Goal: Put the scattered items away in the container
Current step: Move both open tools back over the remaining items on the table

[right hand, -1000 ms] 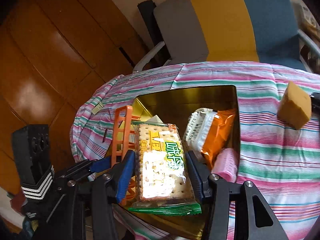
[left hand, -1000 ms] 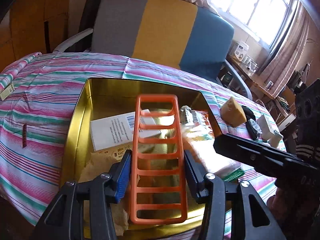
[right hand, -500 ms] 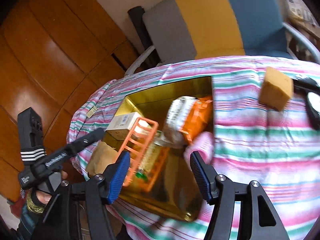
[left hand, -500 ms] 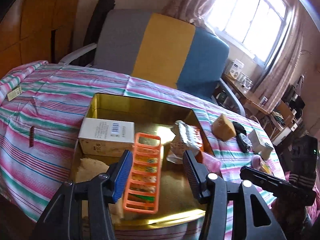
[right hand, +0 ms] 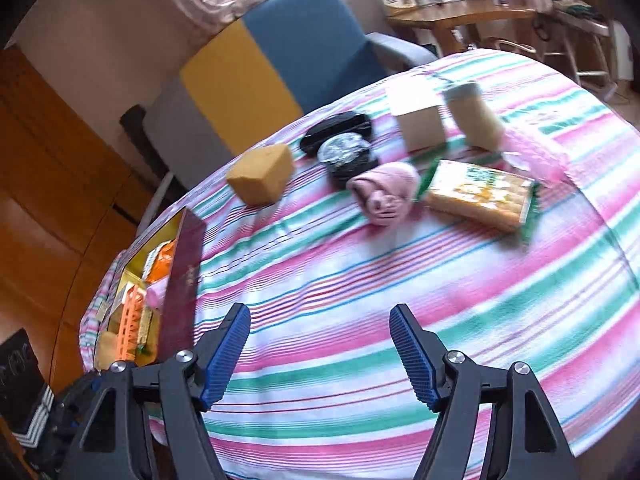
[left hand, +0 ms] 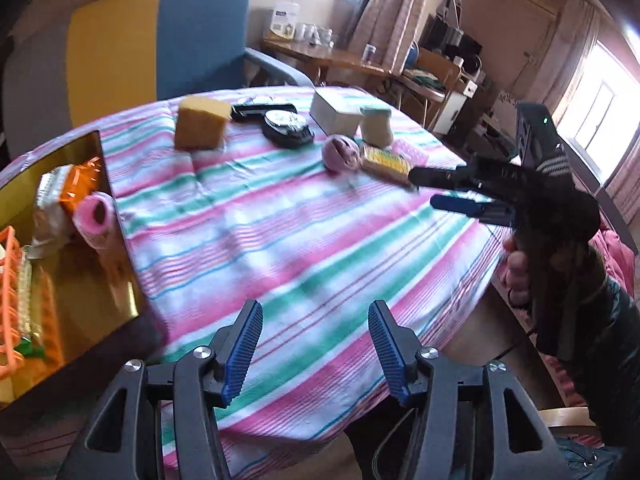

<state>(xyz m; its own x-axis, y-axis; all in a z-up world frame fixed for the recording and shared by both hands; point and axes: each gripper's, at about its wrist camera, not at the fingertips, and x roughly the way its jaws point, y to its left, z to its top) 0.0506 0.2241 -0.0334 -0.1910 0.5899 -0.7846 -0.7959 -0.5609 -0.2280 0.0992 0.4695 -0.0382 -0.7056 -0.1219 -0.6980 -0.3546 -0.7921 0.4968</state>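
Both views have swung from the gold tin (left hand: 120, 240) to remaining clutter; left tool (left hand: 316, 348) and right tool (right hand: 320, 354), empty and opening, should centre squarely on the cracker pack (right hand: 480, 196) at one o'clock.

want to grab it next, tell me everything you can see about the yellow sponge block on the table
The yellow sponge block is a chunky, blunt wedge of mustard-yellow foam with a matte, slightly rough look. It sits on the striped tablecloth, apart from the gold tin and just beside the black round item, not clearly touching it. Nothing grips it or rests on top. Blur hides finer texture.
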